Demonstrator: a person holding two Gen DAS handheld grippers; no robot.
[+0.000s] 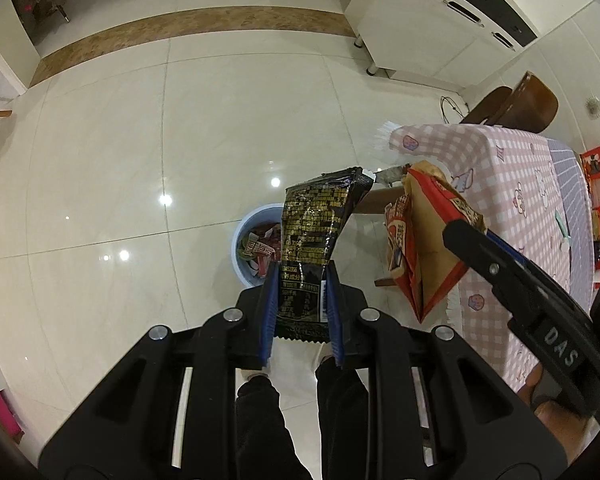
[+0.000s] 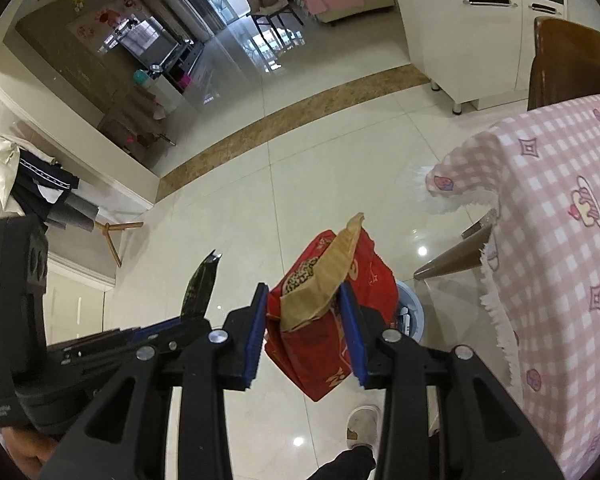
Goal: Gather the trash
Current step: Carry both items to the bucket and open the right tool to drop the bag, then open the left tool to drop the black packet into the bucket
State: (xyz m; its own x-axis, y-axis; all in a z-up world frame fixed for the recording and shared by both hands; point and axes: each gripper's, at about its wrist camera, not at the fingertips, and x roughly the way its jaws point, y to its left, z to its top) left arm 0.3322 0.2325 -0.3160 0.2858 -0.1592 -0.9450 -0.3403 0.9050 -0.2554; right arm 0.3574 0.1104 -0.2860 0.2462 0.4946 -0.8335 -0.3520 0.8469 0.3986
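Observation:
My left gripper (image 1: 303,276) points down at the floor and is shut on a black snack wrapper with gold print (image 1: 316,220), which stands up from the blue pads. Just beyond it on the floor is a pale blue trash bin (image 1: 240,236) with several wrappers inside. To the right, my right gripper (image 2: 304,300) is shut on a crumpled red and tan snack bag (image 2: 320,356); the bin's rim (image 2: 414,316) peeks out behind that bag. The red bag (image 1: 424,256) also shows in the left wrist view, and the black wrapper (image 2: 198,292) in the right wrist view.
A table under a pink checked cloth (image 2: 560,240) stands close on the right, with a brown chair (image 1: 532,100) behind it. A white cabinet (image 1: 440,28) is farther back. The person's dark trouser legs (image 1: 260,420) and a slipper (image 2: 364,420) are below the grippers. The glossy tiled floor stretches to the left.

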